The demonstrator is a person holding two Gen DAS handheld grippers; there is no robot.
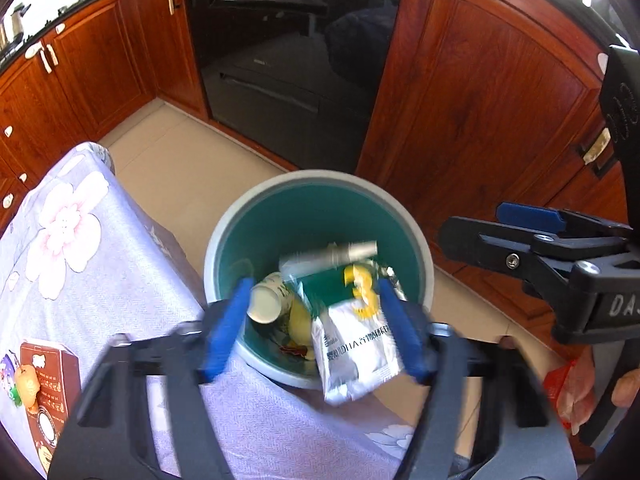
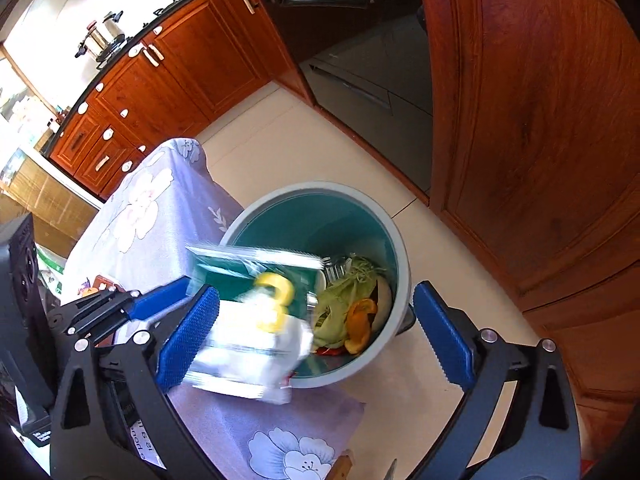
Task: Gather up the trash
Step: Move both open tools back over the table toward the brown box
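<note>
You are working in a kitchen of red-brown wooden cabinets (image 1: 480, 92) with a dark oven (image 1: 292, 60) behind, over a pale tiled floor where a grey bin (image 1: 224, 236) with a teal inside stands against a table under a lilac flowered cloth (image 1: 80, 240). From the left wrist, your left gripper (image 1: 316, 328) has its blue jaws parted, and the silver-and-green foil pouch (image 1: 356, 344) marked with a yellow 3 lies blurred between them over the bin's mouth; the pads do not look pressed on it, so it reads as let go. One pouch, one paper cup (image 1: 266, 300) in the bin, one brown carton (image 1: 48, 376) on the cloth. From the right wrist, your right gripper (image 2: 316, 332) stands spread wide and empty, the pouch (image 2: 248, 344) showing half over the bin rim (image 2: 400, 248) and half over the cloth (image 2: 152, 208), with peelings (image 2: 352, 300) inside. That pouch should be light, limp and slick, likely to slide; if it misses, pinch it by a flat sealed edge rather than the crinkled middle.
</note>
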